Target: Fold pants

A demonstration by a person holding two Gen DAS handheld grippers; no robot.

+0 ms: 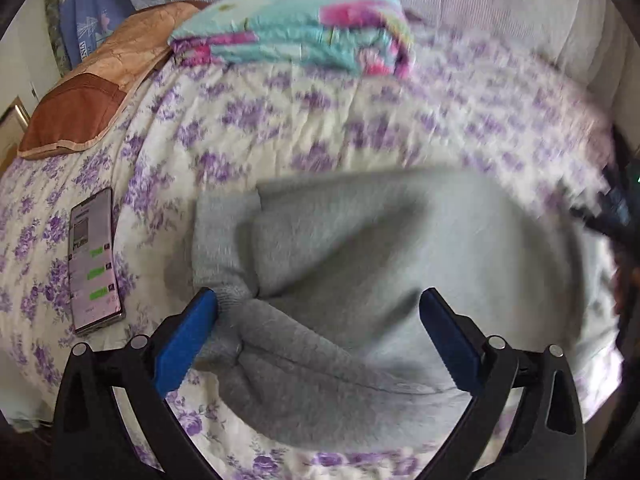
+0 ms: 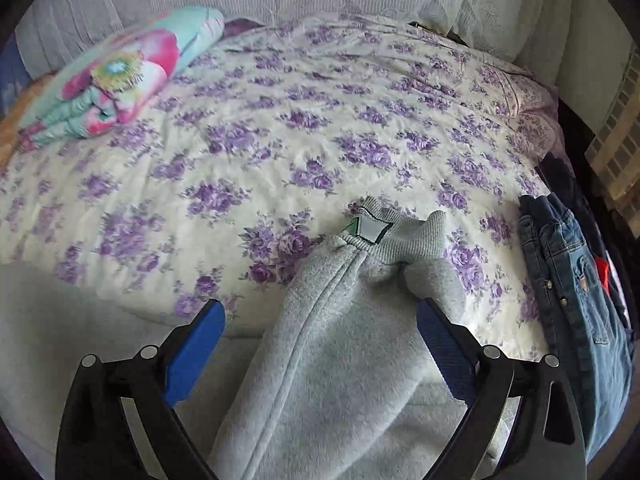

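The grey fleece sweatpants [image 1: 360,280] lie on the purple-flowered white bedspread [image 1: 280,128], filling the lower centre of both views; the left gripper [image 1: 318,306] and right gripper [image 2: 320,316] both stand spread apart over them, clamping nothing.

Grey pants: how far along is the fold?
Done: grey pants lie on the bedspread, apparently doubled, waistband on top. In hand: nothing; left gripper and right gripper stand open over them. Left: probably more folds; outline looks loose.
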